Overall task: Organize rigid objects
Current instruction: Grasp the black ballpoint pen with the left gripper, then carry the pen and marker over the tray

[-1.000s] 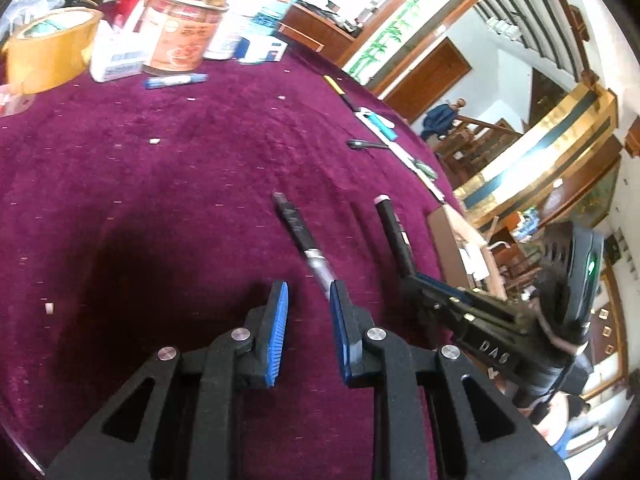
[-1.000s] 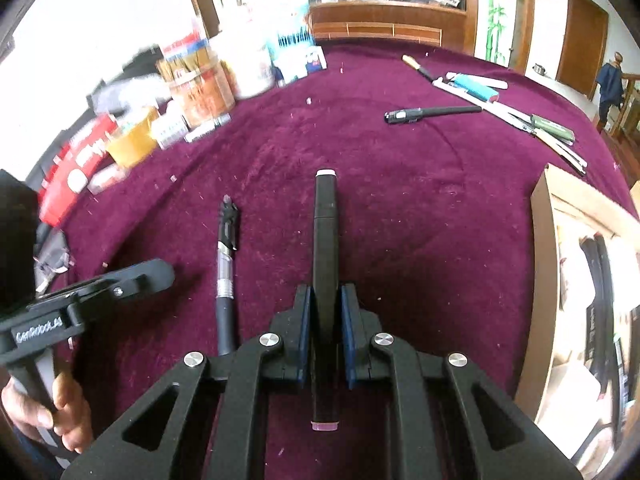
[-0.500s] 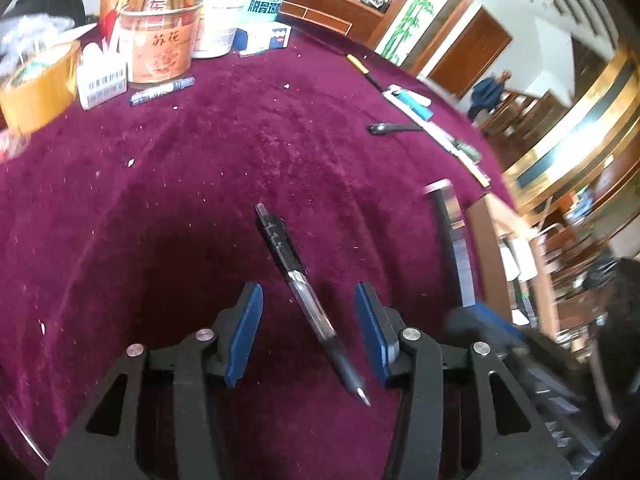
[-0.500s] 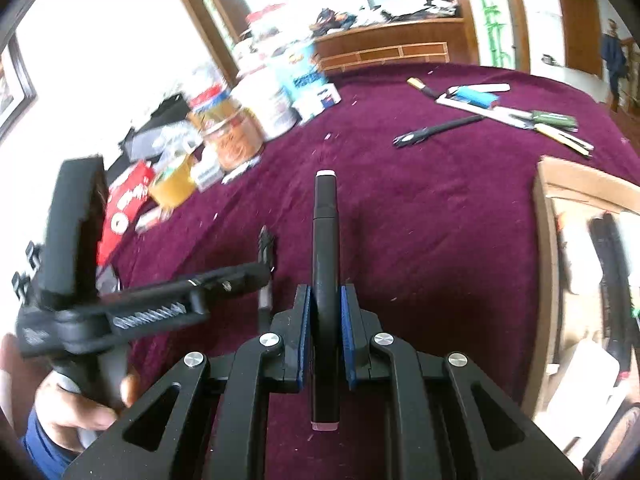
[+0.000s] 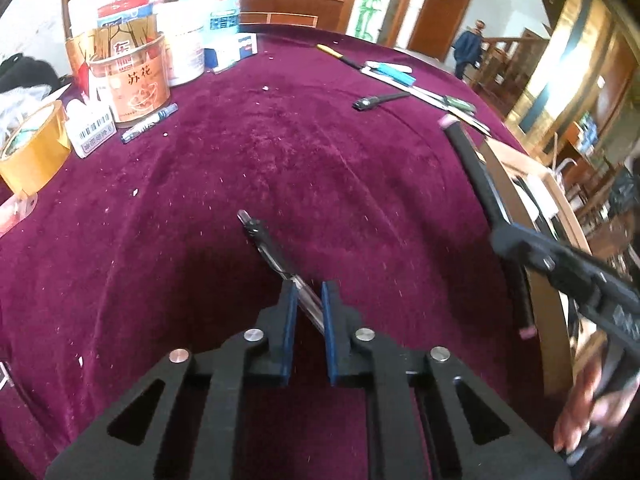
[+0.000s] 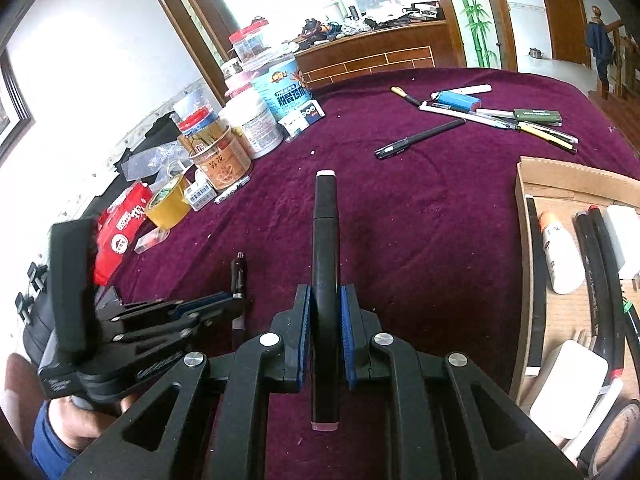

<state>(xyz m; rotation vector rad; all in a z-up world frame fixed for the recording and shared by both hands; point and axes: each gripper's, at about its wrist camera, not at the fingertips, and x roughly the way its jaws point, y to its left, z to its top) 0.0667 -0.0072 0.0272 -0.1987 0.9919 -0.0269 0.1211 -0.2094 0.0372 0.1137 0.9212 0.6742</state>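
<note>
Your left gripper (image 5: 309, 294) has just been closing and now clamps the clear pen (image 5: 280, 264) at frame centre; your right gripper (image 6: 325, 312) pinches the black marker (image 6: 325, 264). Cardboard tray (image 6: 524, 216) lies at right.

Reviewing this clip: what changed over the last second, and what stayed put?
The left gripper moved over the clear-barrelled pen lying on the purple cloth; its jaws spread around it, then have just been closing and now pinch its barrel. The right gripper stays clamped on the black marker. The pens at the far edge and the cardboard box are unchanged.
</note>
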